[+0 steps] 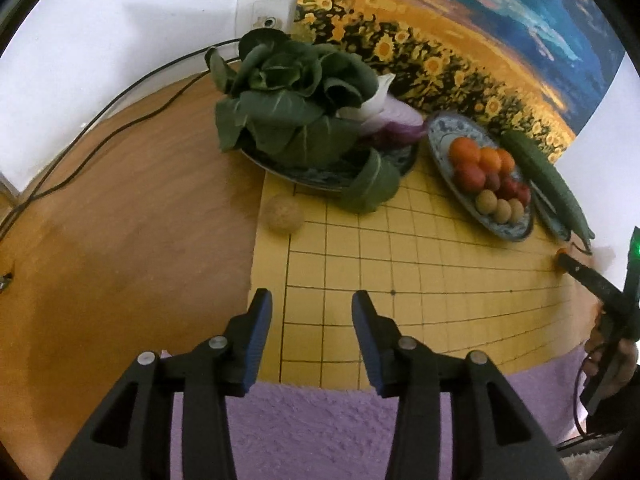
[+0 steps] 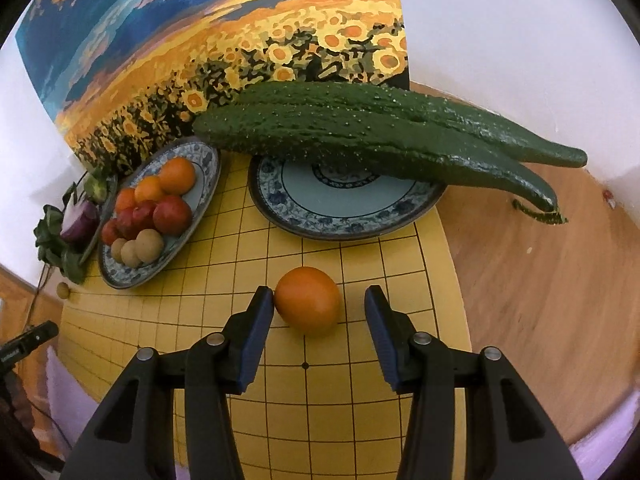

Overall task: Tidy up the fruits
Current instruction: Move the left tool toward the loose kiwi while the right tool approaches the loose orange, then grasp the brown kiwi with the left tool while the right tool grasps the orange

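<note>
Both my tongs gape: right tongs straddle the orange, left tongs empty, over the yellow grid mat's edge.

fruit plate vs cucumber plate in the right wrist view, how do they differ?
The fruit plate is packed with oranges, red fruits and small tan fruits; the cucumber plate carries only two cucumbers, and its centre is bare. The cucumbers overhang their plate's rim, while the fruit sits inside its own. Both are blue-and-white patterned and rest on the yellow grid mat.
</note>
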`<action>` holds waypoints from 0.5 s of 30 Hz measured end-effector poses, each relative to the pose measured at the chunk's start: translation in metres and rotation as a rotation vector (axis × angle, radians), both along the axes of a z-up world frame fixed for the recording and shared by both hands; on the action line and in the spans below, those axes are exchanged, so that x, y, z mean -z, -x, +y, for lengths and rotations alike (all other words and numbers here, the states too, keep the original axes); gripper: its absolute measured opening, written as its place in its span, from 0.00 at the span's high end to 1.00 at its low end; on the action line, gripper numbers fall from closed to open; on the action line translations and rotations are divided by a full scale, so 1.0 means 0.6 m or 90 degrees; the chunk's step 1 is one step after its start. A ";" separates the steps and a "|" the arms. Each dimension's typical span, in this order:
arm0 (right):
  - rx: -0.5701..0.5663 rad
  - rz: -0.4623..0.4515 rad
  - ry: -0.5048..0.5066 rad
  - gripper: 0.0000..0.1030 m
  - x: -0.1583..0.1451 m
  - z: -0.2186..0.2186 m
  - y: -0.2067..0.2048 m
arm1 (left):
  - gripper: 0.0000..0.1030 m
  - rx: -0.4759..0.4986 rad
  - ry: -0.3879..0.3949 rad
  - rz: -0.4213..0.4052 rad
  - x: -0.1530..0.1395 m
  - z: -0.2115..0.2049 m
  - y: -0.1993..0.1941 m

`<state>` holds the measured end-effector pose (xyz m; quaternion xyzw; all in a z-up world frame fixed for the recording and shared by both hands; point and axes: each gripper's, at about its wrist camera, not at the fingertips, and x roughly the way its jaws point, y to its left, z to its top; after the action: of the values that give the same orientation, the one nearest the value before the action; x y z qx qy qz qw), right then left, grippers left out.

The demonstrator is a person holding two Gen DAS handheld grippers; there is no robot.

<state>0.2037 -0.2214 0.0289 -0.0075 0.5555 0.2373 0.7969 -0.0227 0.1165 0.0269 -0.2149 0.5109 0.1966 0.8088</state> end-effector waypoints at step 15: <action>-0.019 -0.035 0.016 0.53 0.004 0.032 -0.010 | 0.55 -0.013 -0.017 -0.009 0.029 0.050 -0.046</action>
<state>0.2095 -0.2022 0.0262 -0.0319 0.5360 0.2419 0.8082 0.0047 0.1467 0.0093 -0.2104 0.5005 0.2104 0.8130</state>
